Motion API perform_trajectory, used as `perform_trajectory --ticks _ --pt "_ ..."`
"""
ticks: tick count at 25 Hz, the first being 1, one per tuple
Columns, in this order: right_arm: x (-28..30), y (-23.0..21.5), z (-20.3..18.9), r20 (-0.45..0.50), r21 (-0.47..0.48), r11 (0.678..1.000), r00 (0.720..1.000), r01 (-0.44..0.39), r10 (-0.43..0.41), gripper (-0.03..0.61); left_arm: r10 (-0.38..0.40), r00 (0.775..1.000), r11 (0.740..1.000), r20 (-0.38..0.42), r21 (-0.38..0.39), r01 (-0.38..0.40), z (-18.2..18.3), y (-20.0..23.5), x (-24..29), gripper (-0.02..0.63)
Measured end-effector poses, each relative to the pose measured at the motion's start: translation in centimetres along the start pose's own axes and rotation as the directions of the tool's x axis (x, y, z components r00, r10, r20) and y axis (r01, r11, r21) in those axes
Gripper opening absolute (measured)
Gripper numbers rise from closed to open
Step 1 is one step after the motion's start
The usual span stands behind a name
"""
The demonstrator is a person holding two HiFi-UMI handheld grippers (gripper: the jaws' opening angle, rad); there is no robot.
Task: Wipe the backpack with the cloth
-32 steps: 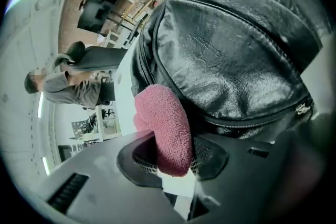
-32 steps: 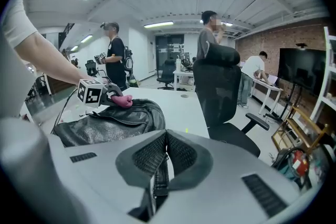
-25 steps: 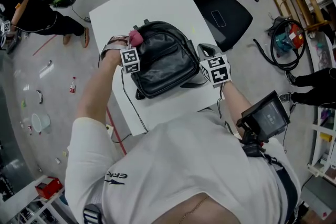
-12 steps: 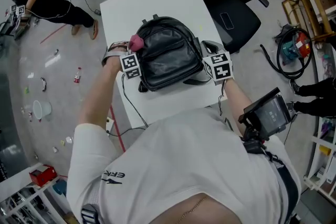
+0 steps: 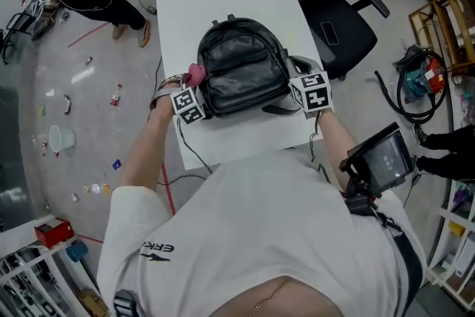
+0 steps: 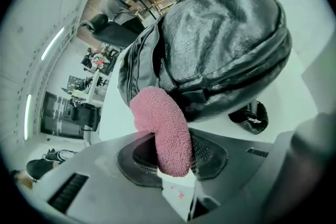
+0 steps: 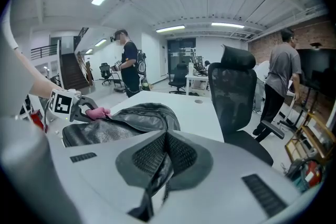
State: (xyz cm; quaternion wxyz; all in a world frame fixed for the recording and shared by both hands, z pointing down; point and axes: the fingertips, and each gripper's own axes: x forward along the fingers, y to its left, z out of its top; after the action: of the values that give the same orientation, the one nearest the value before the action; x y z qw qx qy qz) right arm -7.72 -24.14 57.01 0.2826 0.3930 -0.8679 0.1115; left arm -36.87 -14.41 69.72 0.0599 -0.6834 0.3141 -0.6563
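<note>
Backpack (image 5: 243, 67) on white table (image 5: 239, 142); left gripper (image 5: 192, 85) clamps pink cloth (image 6: 164, 131), right gripper (image 5: 295, 73) pinches its strap (image 7: 155, 182); office chair (image 5: 330, 7) beside.

Left gripper (image 5: 190, 84) and right gripper (image 5: 297, 74) are clamped tight (both arms reach forward).

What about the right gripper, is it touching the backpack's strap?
Touching. The right gripper view shows the right gripper shut on the black strap, which is pinched between its jaws with no gap.
</note>
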Motion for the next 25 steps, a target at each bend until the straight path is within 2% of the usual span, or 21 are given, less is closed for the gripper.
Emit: perform_trajectory --ticks 5,12,20,25 --pt "0.0 0.5 -0.3 0.000 -0.005 1.000 1.000 -0.017 0.017 0.005 -0.013 0.999 0.996 0.036 -0.085 0.016 -0.1 -2.4 -1.6 0.092" --pt "0.0 1.1 -0.6 0.001 -0.007 0.999 0.999 -0.039 0.039 0.005 -0.054 0.995 0.994 0.088 -0.093 0.062 0.9 -6.3 -4.3 0.092" --pt "-0.1 1.6 -0.8 0.002 -0.009 0.999 0.999 -0.054 0.054 0.005 -0.136 0.971 0.989 0.195 -0.036 0.145 2.0 -9.2 -7.0 0.092" --pt "-0.2 1.6 -0.6 0.004 -0.011 0.999 0.999 -0.053 0.053 0.005 -0.137 0.970 0.990 0.199 -0.015 0.143 1.7 -8.7 -7.0 0.092"
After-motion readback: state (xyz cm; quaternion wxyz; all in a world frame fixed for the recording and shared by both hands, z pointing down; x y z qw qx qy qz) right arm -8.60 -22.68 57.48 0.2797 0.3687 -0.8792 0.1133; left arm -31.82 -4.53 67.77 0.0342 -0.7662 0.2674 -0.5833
